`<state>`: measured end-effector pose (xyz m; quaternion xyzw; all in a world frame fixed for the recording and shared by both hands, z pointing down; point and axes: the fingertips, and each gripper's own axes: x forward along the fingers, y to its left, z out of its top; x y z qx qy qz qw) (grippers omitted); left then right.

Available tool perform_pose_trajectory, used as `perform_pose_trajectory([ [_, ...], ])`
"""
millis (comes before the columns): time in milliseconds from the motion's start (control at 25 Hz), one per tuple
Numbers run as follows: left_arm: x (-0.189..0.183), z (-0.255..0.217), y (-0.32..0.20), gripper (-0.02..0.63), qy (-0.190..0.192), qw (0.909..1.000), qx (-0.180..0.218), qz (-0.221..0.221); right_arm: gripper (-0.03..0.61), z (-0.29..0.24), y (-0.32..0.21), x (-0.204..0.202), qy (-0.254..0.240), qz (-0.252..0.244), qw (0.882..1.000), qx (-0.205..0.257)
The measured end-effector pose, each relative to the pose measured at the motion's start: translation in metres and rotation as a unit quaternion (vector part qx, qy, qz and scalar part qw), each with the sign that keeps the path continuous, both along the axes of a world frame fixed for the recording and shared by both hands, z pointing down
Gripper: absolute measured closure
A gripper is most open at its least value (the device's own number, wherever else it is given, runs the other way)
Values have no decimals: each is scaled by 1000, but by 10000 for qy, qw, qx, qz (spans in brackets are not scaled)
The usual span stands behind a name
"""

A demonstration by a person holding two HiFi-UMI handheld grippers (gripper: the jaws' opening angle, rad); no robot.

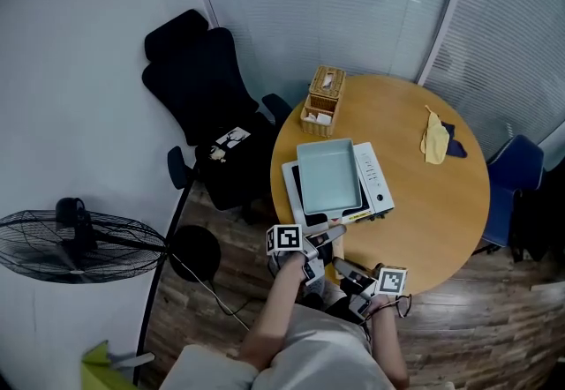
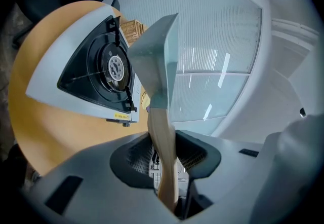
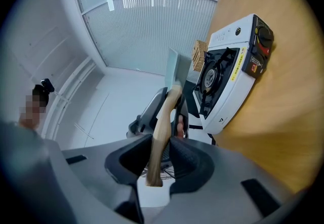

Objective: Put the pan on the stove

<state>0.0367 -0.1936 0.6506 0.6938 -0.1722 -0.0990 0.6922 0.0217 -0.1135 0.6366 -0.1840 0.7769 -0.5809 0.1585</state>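
Office meeting room. Ribbed glass partition walls (image 1: 353, 0) curve round it. Round wooden table (image 1: 441, 203) at centre, black swivel office chair (image 1: 203, 88) and blue chair (image 1: 516, 168) beside it. Pedestal fan (image 1: 71, 243) on wood-plank floor (image 1: 494, 326). Portable gas stove (image 1: 380, 185) on table, beside wicker basket (image 1: 322, 101).

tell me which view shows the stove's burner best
The left gripper view: the burner faces the camera, its ring and supports plain. The right gripper view shows it smaller and at a slant. In the head view the pan hides it.
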Motion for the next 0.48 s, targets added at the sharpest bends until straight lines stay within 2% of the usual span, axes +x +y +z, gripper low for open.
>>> perform_pose_trajectory([
  [480, 3, 26, -2, 469, 234, 9985, -487, 78, 457, 18, -3, 3, 135, 153, 9995, -255],
])
